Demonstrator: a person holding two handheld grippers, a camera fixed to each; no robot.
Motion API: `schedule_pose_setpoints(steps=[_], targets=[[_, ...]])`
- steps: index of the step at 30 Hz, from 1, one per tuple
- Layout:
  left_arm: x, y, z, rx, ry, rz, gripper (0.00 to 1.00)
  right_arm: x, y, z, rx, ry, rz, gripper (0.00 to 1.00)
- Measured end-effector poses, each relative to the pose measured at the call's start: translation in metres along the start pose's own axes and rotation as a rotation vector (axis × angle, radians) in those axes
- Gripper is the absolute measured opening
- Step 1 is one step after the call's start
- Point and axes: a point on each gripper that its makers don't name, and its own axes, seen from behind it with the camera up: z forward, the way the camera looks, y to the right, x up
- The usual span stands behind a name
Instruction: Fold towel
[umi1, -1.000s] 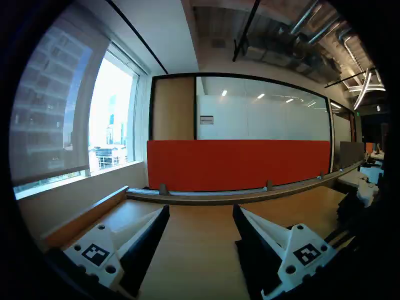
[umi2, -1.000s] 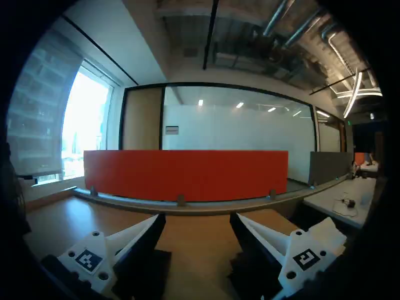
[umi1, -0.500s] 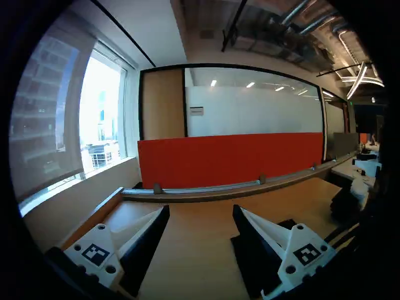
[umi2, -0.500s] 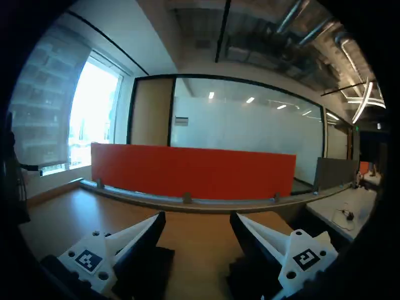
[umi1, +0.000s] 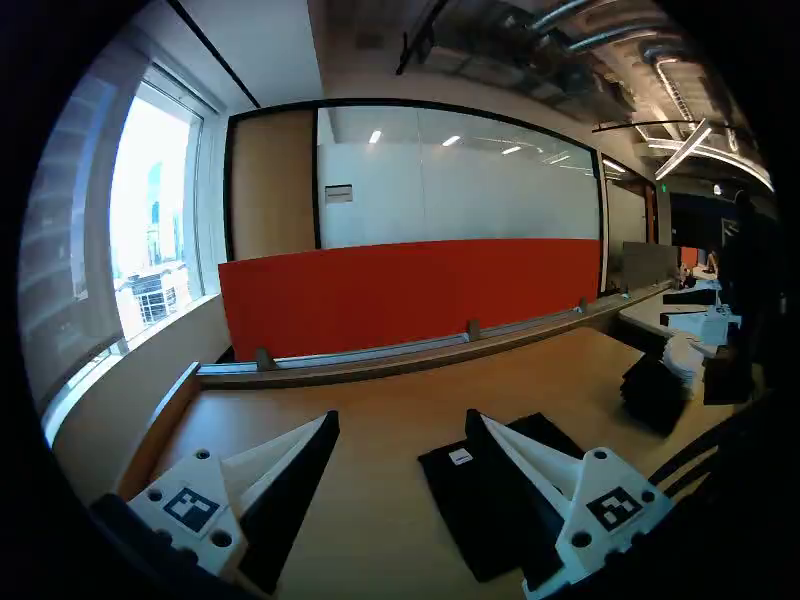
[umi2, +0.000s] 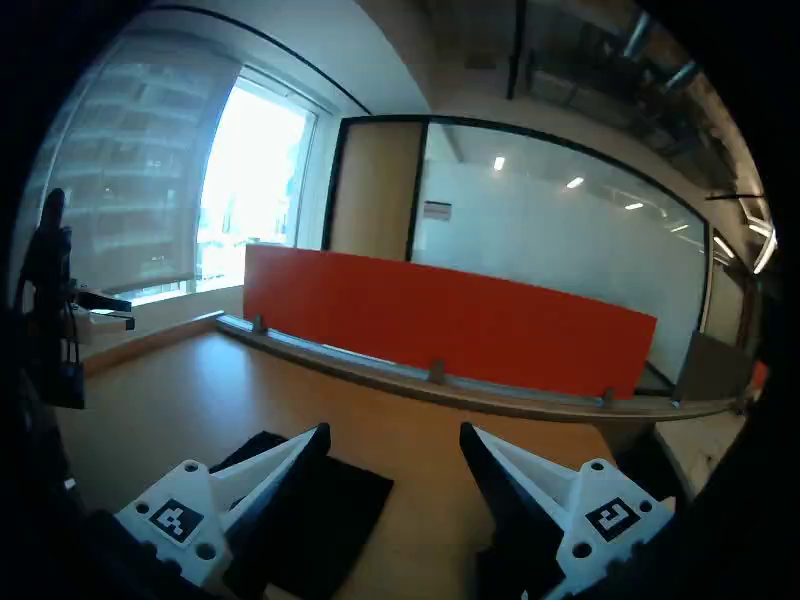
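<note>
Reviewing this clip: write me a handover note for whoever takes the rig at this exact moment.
Left gripper: open, holding nothing.
Right gripper: open, holding nothing.
Black towel: lies flat on the wooden table just ahead of both grippers, with its small white tag facing up. Neither gripper grips it.
Done: no grasp and no fold that I can see.
Left: probably take the towel by an edge or its corners, fold it over, then release.
</note>
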Motion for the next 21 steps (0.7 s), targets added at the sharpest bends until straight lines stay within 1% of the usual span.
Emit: schedule_pose_setpoints(steps=[9,21], targets=[[-0.025,0.012,0.005,-0.039,-0.058,0.015,0.94,-0.025,-0.014,0.006,0.062,-0.065,-0.038,1.00],[-0.070,0.029,0.011,-0.079,-0.132,0.025,0.93,-0.070,-0.029,0.013,0.099,-0.138,-0.047,1.00]])
